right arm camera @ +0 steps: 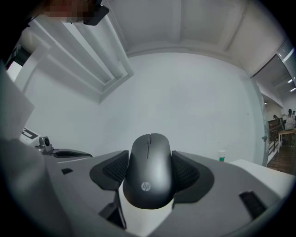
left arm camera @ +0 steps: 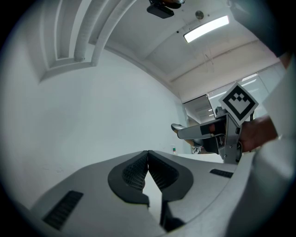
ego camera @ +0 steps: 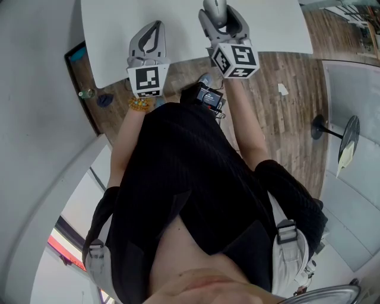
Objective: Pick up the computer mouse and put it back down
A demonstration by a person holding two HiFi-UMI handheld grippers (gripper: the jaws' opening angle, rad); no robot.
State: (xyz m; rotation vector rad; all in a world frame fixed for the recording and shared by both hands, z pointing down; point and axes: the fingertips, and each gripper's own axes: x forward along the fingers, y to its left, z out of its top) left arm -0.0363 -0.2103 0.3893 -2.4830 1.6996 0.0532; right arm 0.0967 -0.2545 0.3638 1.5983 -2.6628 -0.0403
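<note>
mouse (ego camera: pixel 214 9) cut by top edge; underside seemingly hidden

I'm counting one computer mouse (right arm camera: pixel 150 171), two grippers, left tongs (left arm camera: pixel 148 157) and right tongs (ego camera: pixel 222 18), and one worktop (ego camera: pixel 270 29).

Setting: indoor office-type workspace.
Floor: wood-plank flooring (ego camera: pixel 285 95), upper right of the head view.
Furniture: white table (ego camera: pixel 178 29) at top centre; black pedestal stand (ego camera: pixel 320 126) at right.
Lighting: ceiling strip light (left arm camera: pixel 206 28), upper right of the left gripper view.
Walls: plain white wall (left arm camera: pixel 92 115).
</note>
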